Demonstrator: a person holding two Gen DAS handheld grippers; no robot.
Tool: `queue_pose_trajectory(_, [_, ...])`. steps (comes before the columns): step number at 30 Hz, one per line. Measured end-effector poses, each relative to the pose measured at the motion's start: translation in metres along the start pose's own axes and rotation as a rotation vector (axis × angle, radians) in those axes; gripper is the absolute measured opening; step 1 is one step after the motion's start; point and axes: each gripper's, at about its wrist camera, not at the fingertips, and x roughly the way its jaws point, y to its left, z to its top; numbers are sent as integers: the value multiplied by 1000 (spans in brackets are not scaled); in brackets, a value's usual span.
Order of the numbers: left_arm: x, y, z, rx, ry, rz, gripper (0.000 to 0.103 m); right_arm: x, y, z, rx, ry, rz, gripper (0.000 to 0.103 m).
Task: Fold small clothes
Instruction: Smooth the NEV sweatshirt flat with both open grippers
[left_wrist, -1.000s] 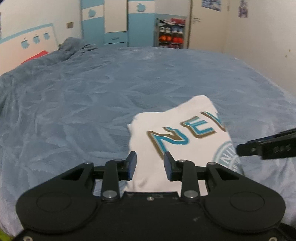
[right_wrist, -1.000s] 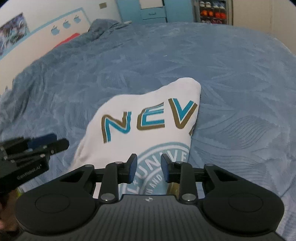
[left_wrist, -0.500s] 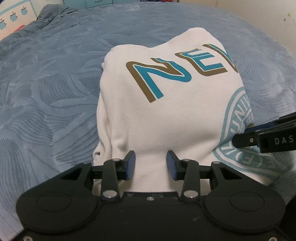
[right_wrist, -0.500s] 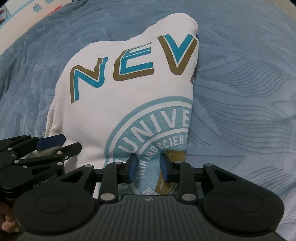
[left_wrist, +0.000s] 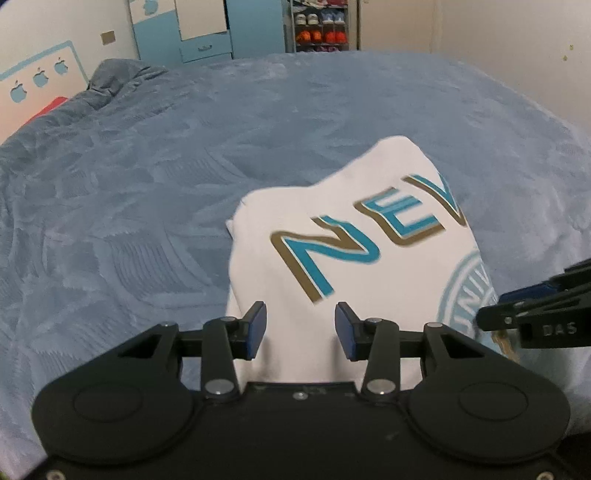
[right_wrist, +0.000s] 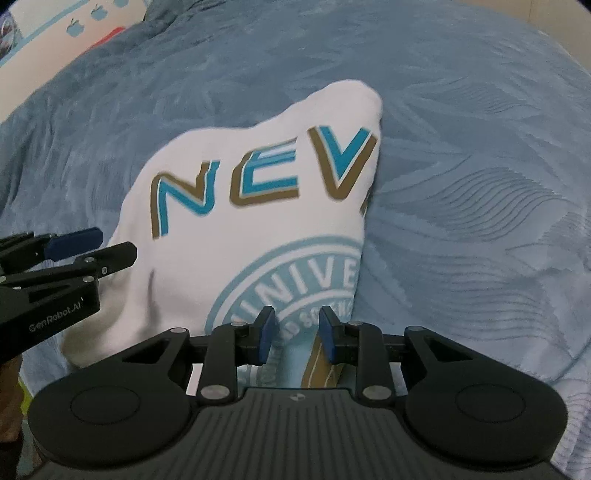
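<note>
A folded white shirt printed with teal-and-gold letters "NEV" and a pale blue round seal lies on the blue bedspread. My left gripper is open just over the shirt's near left part. Nothing is pinched between its blue pads. In the right wrist view the same shirt fills the middle. My right gripper is open above the near edge, over the seal. Each gripper shows in the other's view: the right gripper at the right edge, the left gripper at the left edge.
The bedspread stretches wide around the shirt, bunched into a heap at the far left. Behind the bed stand a blue-and-white wardrobe and a shoe shelf. A headboard with apple shapes lies left.
Half a second ago both grippers were dipped low and close over the shirt. Now they have drawn back and tilted up, and the shirt stays flat on the bed.
</note>
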Motion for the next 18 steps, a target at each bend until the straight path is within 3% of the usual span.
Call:
queue_pose_trajectory(5, [19,10,-4,-25,14,1,43,4,-7,8,11,-45,-21,34])
queue_pose_trajectory(8, [35,12,-11,-27,47,-1,43,24,-16,11,42,-13,-9,38])
queue_pose_trajectory(10, [46,13,-16,-31,57,-4,45,35,-23,11,67,-3,-1,54])
queue_pose_trajectory(11, [50,14,-18,-35,59,-6,45,41,-28,10,85,2,-3,56])
queue_pose_trajectory(15, [65,17,-24,-45,73,-2,54,59,-58,5,224,28,106,63])
queue_pose_trajectory(18, [72,20,-27,-60,68,-3,59,61,-61,3,224,29,125,64])
